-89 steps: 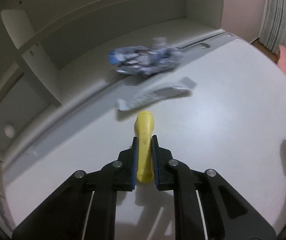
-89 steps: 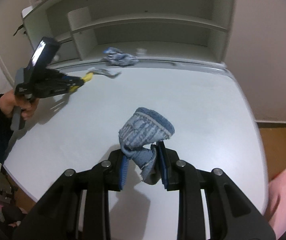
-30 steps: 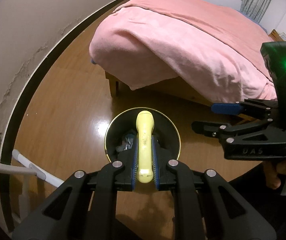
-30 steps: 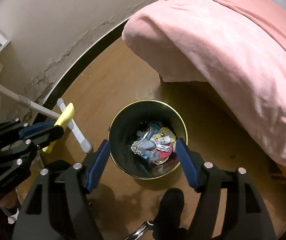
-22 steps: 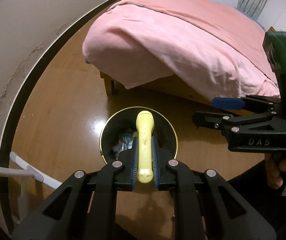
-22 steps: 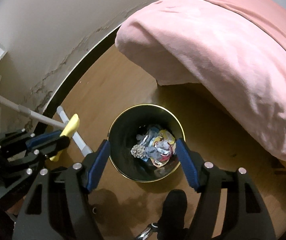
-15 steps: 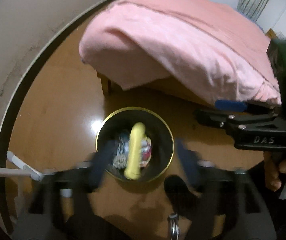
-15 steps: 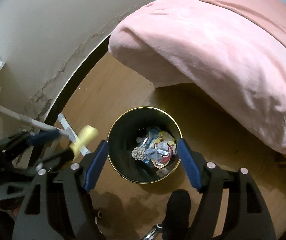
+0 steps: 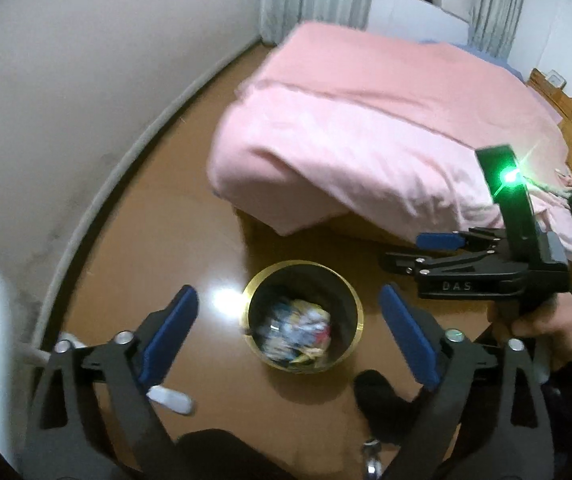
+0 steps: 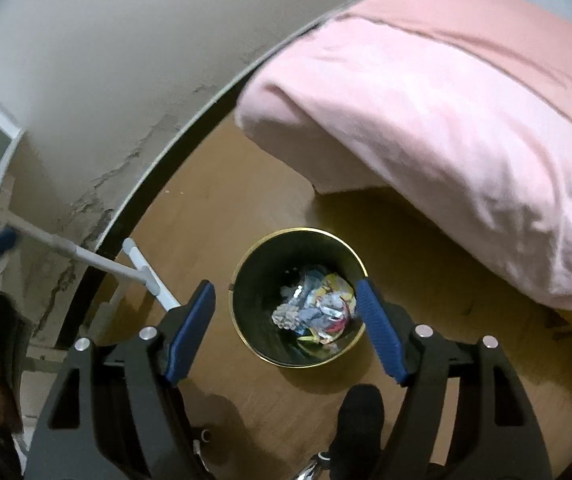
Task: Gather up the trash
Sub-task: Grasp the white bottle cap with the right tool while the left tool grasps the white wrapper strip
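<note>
Two grippers hang over the bin (image 9: 302,316): left gripper (image 9: 288,336) fingers (image 9: 165,338) widening, nothing between them; right gripper (image 10: 286,334) fingers (image 10: 380,338) also spreading, empty. Below both, trash (image 10: 316,308) lies inside the bin, beyond the fingertips.

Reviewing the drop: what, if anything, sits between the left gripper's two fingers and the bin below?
Nothing. In the left wrist view the left gripper is empty, its jaws opening, with only air above the bin and the trash inside it.
</note>
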A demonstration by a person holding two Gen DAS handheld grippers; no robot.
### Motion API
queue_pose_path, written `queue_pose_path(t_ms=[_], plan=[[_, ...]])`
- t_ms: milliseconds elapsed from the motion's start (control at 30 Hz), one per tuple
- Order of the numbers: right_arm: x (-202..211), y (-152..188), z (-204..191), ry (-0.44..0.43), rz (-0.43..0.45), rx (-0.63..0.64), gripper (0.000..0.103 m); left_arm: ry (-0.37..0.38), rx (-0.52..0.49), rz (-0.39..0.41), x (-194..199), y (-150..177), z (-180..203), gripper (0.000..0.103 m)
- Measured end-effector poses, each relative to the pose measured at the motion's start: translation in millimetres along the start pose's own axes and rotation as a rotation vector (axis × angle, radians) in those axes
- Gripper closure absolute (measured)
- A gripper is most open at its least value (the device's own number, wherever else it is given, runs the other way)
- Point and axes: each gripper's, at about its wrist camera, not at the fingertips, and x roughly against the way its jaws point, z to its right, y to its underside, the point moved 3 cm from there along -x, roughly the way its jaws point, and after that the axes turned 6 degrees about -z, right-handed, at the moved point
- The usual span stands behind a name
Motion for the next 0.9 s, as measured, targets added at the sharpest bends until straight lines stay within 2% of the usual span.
queue_pose_path(t_ms=[67, 100, 200, 300, 433, 533, 667, 800, 833, 900], plan=[[12.7, -2.9, -18.9, -0.005, 0.017, 0.035, 0.028, -0.044, 0.008, 0.046, 33.6, 3.8, -16.0, 0.010], [21.2, -4.2, -34.7, -0.008, 0.030, 0.065, 0.028, -0.085, 0.025, 0.079, 60.4, 9.8, -34.2, 0.009], [41.9, -8.9, -85.2, -0.031, 0.066, 0.164, 0.027, -0.188, 0.080, 0.127, 109.4, 28.7, -81.9, 0.007], [58.6, -14.3, -150.4, -0.074, 0.100, 0.284, 0.025, -0.294, 0.188, 0.127, 151.3, 60.9, -153.3, 0.007], [72.2, -17.0, -248.3, -0.138, 0.126, 0.456, 0.025, -0.473, 0.392, 0.085, 197.8, 125.9, -259.0, 0.007], [71.5, -13.0, -347.6, -0.195, 0.121, 0.619, 0.025, -0.516, 0.538, 0.079, 229.7, 182.7, -316.7, 0.007], [54.3, -2.4, -464.2, -0.242, 0.107, 0.772, 0.025, -0.548, 0.665, 0.100, 259.1, 243.3, -361.6, 0.007], [31.3, 7.4, -575.5, -0.287, 0.104, 0.844, 0.025, -0.535, 0.775, 0.127, 275.9, 290.9, -395.6, 0.007], [21.2, 7.0, -612.9, -0.294, 0.108, 0.857, 0.025, -0.527, 0.799, 0.133, 277.6, 298.7, -402.2, 0.007], [5.1, 2.5, -662.8, -0.305, 0.111, 0.848, 0.025, -0.507, 0.839, 0.149, 280.2, 308.5, -412.7, 0.007]])
